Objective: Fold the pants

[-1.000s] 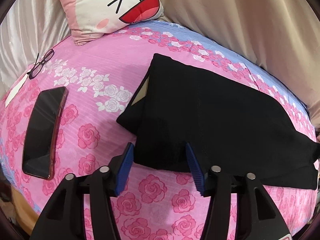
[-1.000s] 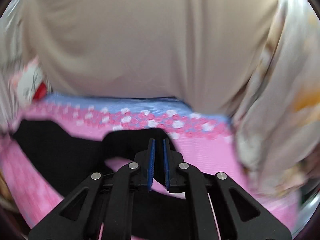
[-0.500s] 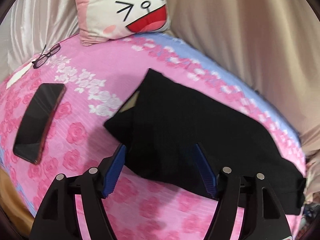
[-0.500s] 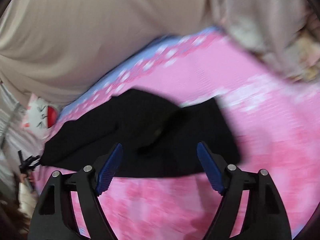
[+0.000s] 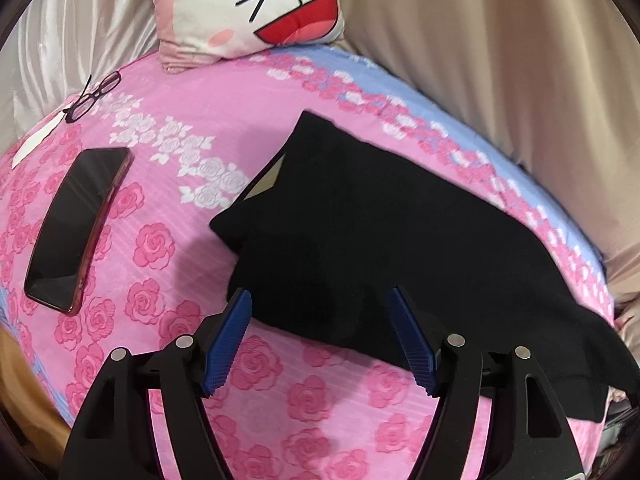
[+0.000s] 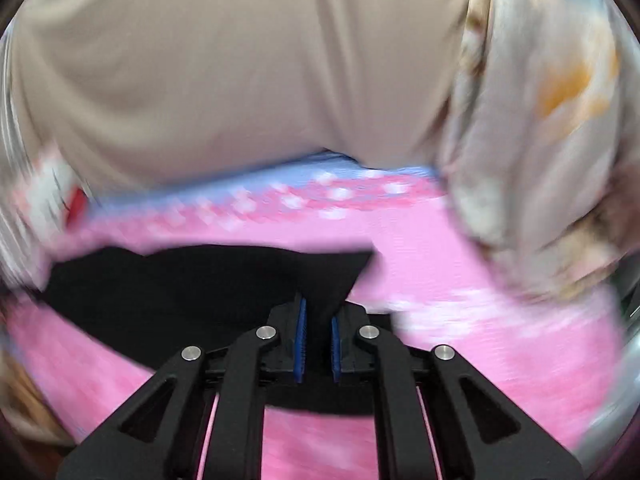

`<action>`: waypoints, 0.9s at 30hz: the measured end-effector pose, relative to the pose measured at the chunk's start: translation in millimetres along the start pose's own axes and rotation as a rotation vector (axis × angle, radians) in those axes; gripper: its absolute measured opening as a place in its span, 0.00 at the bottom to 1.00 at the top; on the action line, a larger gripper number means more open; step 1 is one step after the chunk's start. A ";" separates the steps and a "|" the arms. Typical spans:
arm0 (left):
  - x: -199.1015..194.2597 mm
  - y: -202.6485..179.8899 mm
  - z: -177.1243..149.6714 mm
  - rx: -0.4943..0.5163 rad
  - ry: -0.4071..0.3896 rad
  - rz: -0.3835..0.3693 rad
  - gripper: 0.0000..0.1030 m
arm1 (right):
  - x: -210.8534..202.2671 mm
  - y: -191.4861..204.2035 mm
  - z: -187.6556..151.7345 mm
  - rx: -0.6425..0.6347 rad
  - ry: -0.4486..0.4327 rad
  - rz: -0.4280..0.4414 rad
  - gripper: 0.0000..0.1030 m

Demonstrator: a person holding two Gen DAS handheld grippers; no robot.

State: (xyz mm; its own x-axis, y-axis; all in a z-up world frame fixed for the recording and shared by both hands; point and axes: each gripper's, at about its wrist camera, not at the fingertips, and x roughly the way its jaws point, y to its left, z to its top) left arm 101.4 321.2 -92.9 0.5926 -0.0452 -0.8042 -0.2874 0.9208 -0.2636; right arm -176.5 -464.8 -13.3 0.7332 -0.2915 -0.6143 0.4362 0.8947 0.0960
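Observation:
Black pants lie folded lengthwise on the pink rose bedsheet, running from the middle toward the right edge. My left gripper is open, its blue fingers straddling the near edge of the pants' wide end without closing on it. In the blurred right wrist view my right gripper is shut on a corner of the black pants, and the cloth rises from the sheet into the jaws.
A black phone lies on the sheet at the left. Glasses and a white paper lie farther back left. A cartoon cat pillow leans at the back. Beige curtains bound the bed behind and to the right.
My right gripper was open over the pants' end half a second ago and has now shut on the cloth. My left gripper stayed open and shifted slightly.

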 end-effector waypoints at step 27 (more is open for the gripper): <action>-1.3 7.4 46.8 -0.121 -0.023 -0.141 0.05 | 66.5 -25.6 -38.1 0.335 0.032 0.032 0.18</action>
State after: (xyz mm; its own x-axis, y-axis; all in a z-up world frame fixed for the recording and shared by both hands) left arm 133.7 346.2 -68.8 0.6500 -0.1610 -0.7427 -0.2878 0.8524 -0.4366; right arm -158.7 -494.2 -86.4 0.7351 -0.2495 -0.6303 0.5640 0.7410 0.3645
